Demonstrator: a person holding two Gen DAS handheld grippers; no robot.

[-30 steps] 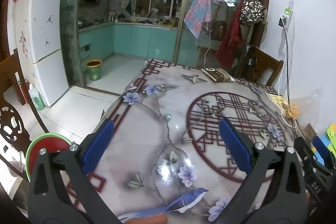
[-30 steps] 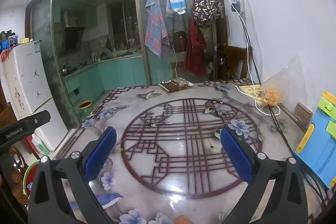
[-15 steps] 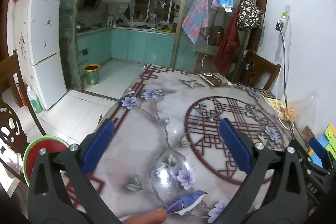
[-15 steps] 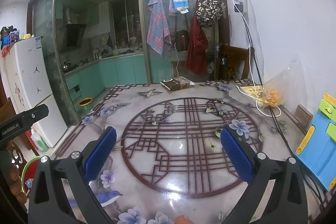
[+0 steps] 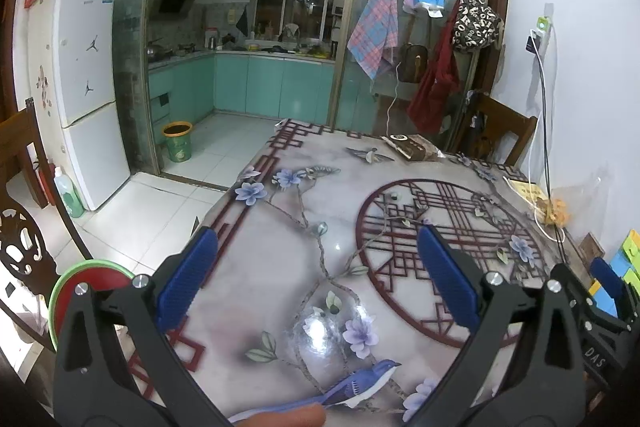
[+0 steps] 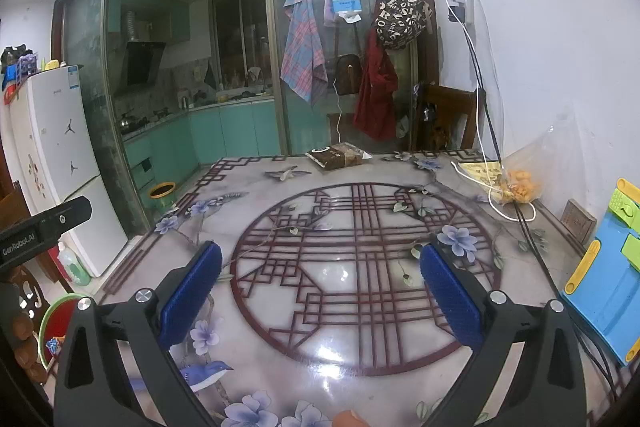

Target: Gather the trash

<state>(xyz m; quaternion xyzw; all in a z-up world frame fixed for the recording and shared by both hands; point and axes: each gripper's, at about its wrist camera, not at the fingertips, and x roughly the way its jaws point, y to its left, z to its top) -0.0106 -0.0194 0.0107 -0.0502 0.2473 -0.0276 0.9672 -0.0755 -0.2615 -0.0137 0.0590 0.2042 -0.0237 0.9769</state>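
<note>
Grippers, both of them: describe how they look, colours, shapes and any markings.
The left gripper and the right gripper look alike: two black, angular plastic arms with silver screw heads, each tipped with a long, ribbed blue pad. The jaws form a wide V. In the right wrist view the left gripper's black body carries white "GenRobot.AI" lettering; in the left wrist view the right gripper's body shows "DAS". No cables or sleeves are visible.

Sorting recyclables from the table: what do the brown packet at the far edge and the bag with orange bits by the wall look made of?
The brown packet looks like glossy plastic film: it is printed, with shine and a crimped end. The bag by the wall seems thin clear plastic: the orange pieces show through it and it crumples loosely. Neither is held; both claws hang open.
</note>
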